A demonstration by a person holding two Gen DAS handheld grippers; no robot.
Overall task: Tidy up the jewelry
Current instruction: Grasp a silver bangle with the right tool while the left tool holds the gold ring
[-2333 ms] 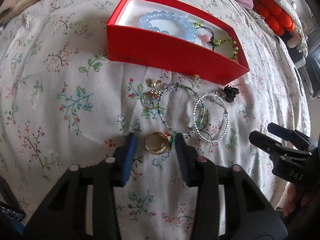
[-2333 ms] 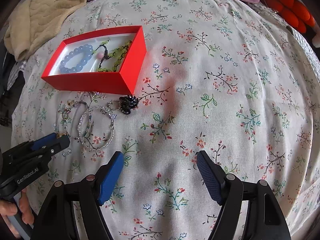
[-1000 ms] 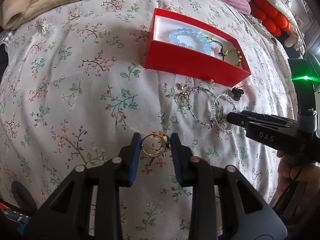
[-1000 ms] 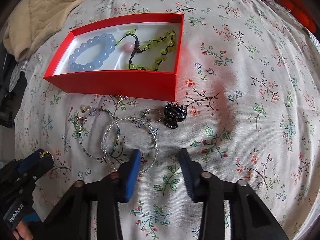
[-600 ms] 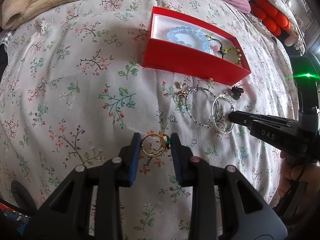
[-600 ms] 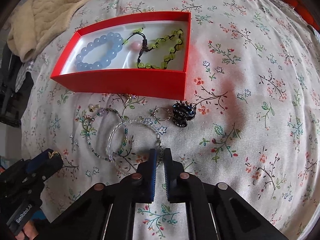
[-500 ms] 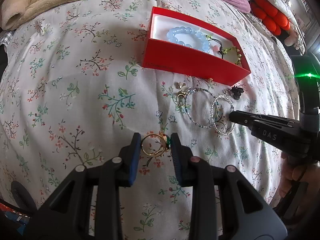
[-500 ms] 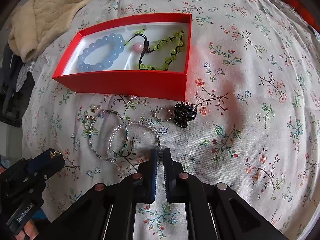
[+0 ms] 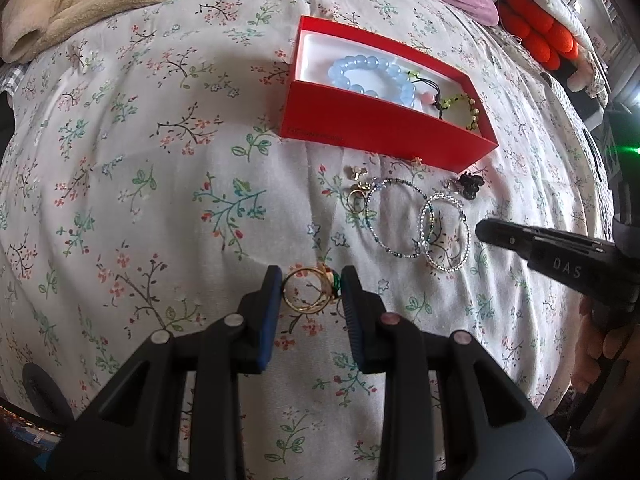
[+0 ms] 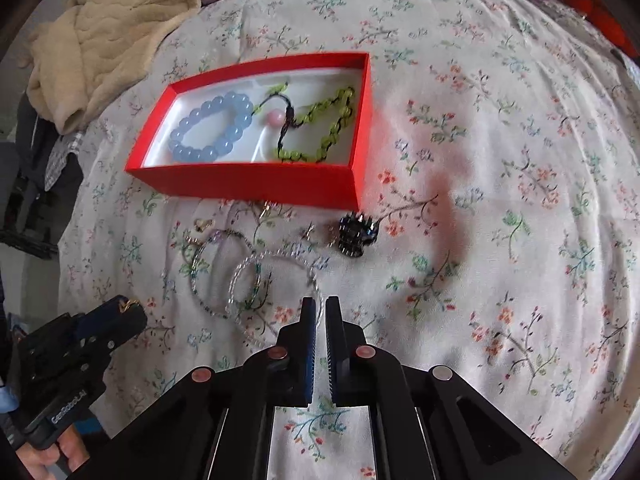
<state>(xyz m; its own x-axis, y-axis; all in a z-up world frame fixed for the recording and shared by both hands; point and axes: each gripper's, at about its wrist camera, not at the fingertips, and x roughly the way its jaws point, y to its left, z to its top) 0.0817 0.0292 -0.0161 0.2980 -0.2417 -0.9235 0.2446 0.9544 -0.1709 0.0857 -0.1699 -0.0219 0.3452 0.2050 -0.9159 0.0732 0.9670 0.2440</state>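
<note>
- Left wrist view: my left gripper (image 9: 310, 288) is clamped on the gold ring (image 9: 306, 289), both blue pads touching its rim, held above the floral bedspread (image 9: 132, 184) well short of the red box (image 9: 384, 136).
- Same view: that gripper tips steeply down; a carry up and over the box's near wall looks right before I let go, so the ring lands on the white lining beside the blue bead bracelet (image 9: 370, 76).
- Same view: the right gripper (image 9: 486, 232) pokes in from the right, its tip just beside the clear bead bracelet (image 9: 444, 232), which lies in front of the box.
- Right wrist view: my right gripper (image 10: 320, 304) has its jaws together, pinching the near arc of the clear bead bracelet (image 10: 276, 284); the blur leaves me judging that grip thin.
- Same view: I'd lift slowly and straight, since this loop overlaps the dark bead bracelet (image 10: 216, 268) and could drag it.
- Same view: gripper angled sharply down, black hair claw (image 10: 356, 236) just before the box's front corner, green cord bracelet (image 10: 320, 132) already inside.
</note>
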